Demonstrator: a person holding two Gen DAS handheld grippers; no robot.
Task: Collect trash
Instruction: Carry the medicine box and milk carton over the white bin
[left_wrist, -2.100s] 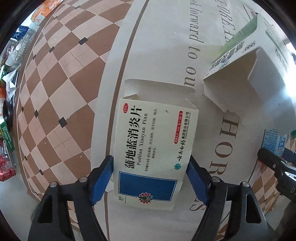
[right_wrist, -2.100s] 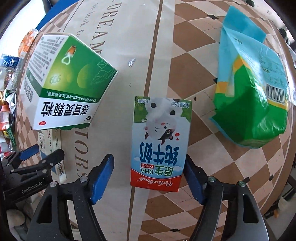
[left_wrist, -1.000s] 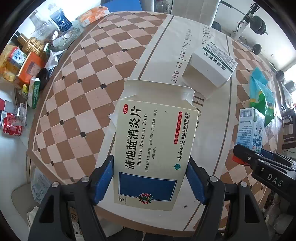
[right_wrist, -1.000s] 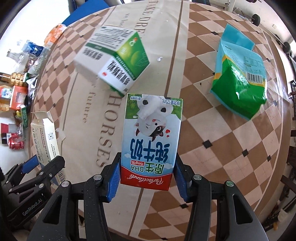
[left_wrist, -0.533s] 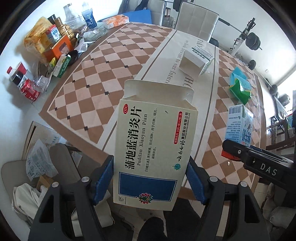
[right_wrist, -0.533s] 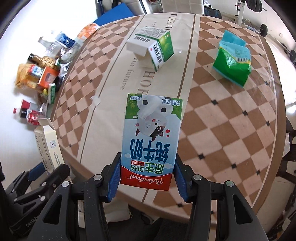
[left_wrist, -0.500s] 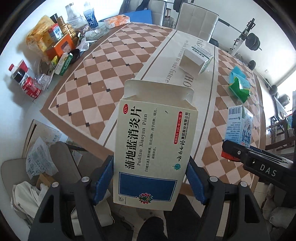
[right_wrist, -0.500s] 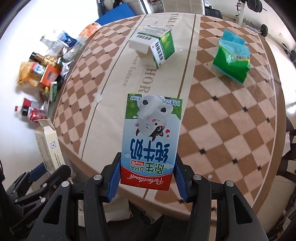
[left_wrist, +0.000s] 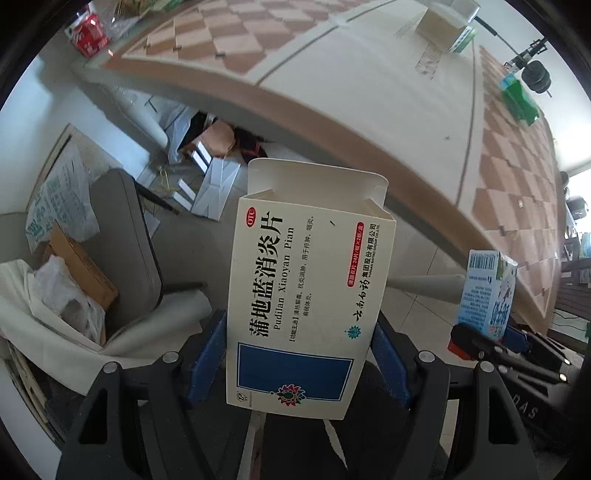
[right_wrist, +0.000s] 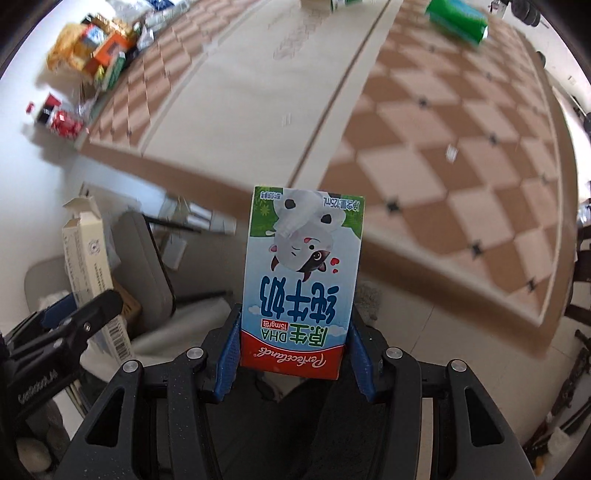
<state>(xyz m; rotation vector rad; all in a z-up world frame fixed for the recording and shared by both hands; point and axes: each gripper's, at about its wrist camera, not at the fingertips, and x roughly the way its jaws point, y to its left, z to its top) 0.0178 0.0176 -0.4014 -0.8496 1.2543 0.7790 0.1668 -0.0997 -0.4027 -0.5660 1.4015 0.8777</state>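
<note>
Held off the edge of the checkered table (left_wrist: 369, 92), the left gripper (left_wrist: 297, 360) has its jaws clamped on an open medicine box (left_wrist: 306, 291), above a grey chair (left_wrist: 125, 243). Only the right view shows the right gripper (right_wrist: 293, 354) squeezing a milk carton (right_wrist: 301, 280); a green bag (right_wrist: 458, 18) lies on the table.

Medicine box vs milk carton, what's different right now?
The medicine box is cream with a blue panel; the milk carton is blue, green and red with a cartoon cow. The medicine box's top flap stands open; the milk carton is closed. The medicine box sits in the left tongs, the milk carton in the right tongs. Both are clamped, off the table.
</note>
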